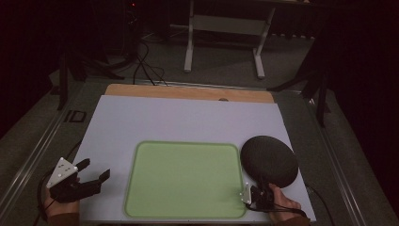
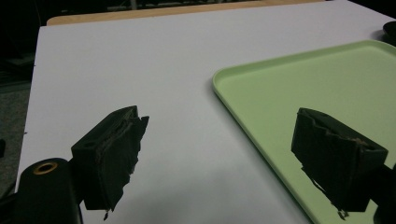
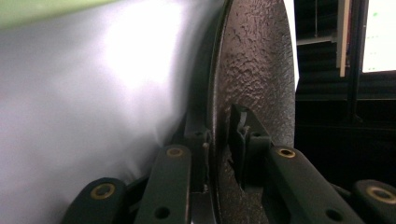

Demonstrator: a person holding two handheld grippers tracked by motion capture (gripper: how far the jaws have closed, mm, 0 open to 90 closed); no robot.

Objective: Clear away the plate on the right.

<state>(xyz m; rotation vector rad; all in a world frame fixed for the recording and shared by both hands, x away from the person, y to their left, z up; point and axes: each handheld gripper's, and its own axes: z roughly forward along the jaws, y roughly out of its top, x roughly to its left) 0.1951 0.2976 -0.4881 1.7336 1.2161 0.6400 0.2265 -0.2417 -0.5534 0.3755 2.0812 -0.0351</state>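
In the high view, a light green tray (image 1: 183, 180) lies on the white table (image 1: 188, 117), and a dark round plate (image 1: 269, 160) sits just beside the tray's right edge, its near rim gripped by the right gripper (image 1: 258, 194). The left gripper (image 1: 91, 175) hovers at the table's left edge, jaws apart. In the left gripper view, the spread jaws frame bare table and the tray's (image 2: 299, 93) corner. In the right gripper view, both jaws pinch the rough-textured plate (image 3: 252, 79) edge-on; the blurred background is probably the table.
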